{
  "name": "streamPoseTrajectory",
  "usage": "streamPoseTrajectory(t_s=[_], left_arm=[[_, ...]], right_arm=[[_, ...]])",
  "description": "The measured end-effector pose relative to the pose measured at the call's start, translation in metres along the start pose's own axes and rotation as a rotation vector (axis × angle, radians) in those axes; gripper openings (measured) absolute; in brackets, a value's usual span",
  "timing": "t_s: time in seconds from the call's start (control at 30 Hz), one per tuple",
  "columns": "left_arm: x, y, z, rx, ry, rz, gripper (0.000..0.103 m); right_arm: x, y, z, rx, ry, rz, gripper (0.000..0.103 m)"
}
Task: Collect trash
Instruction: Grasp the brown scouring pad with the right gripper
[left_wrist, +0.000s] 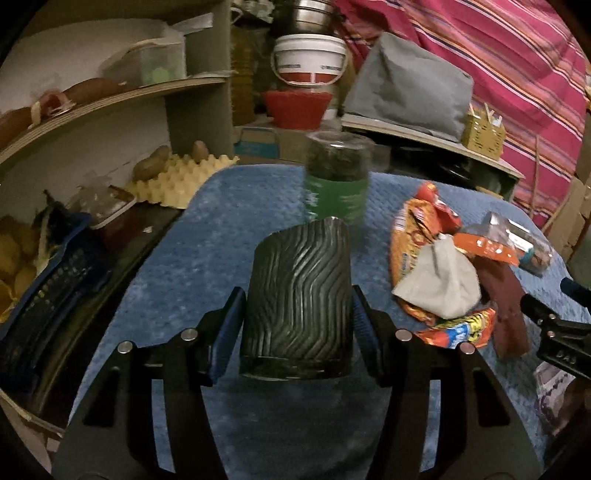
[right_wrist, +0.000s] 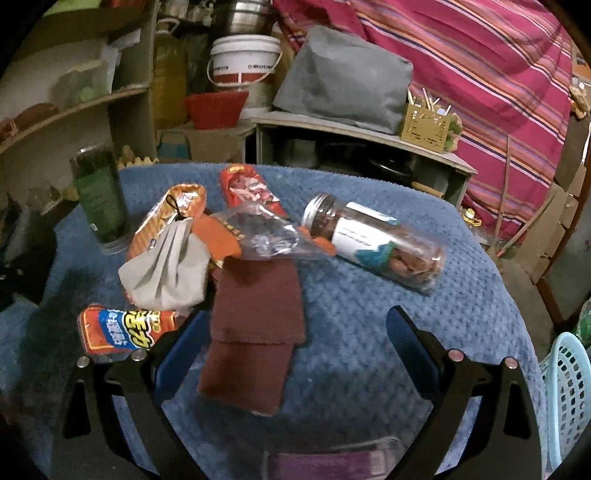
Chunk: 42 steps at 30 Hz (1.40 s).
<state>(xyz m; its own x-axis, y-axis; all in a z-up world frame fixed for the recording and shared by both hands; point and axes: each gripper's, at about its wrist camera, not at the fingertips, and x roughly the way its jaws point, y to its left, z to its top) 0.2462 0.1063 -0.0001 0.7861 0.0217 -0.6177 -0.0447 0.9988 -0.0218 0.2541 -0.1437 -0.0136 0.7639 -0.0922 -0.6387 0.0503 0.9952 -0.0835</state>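
Observation:
My left gripper (left_wrist: 297, 328) is shut on a dark ribbed cup (left_wrist: 295, 295) and holds it over the blue mat (left_wrist: 184, 266). A green-labelled jar (left_wrist: 336, 181) stands upright behind it; it also shows in the right wrist view (right_wrist: 99, 199). A heap of orange snack wrappers (right_wrist: 166, 221) and a grey crumpled paper (right_wrist: 166, 273) lies on the mat. A clear bag (right_wrist: 262, 236), a clear jar lying on its side (right_wrist: 373, 240), an orange-blue wrapper (right_wrist: 125, 328) and a maroon cloth (right_wrist: 255, 332) lie around it. My right gripper (right_wrist: 295, 347) is open and empty over the cloth.
Shelves with an egg tray (left_wrist: 181, 177) and a blue basket (left_wrist: 48, 273) stand at the left. A white bucket (right_wrist: 243, 62), a red bowl (right_wrist: 218, 107) and a grey bag (right_wrist: 343, 81) are at the back. A light blue basket (right_wrist: 569, 398) is at the right edge.

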Motion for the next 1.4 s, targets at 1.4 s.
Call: streamPoseTrajectory(t_s=[1.4], left_arm=[[-0.028,-0.004,-0.008,0.011,-0.023,-0.026,0.056]], right_arm=[[-0.042,-0.031,-0.016,0.068,0.003,0.027,0.063]])
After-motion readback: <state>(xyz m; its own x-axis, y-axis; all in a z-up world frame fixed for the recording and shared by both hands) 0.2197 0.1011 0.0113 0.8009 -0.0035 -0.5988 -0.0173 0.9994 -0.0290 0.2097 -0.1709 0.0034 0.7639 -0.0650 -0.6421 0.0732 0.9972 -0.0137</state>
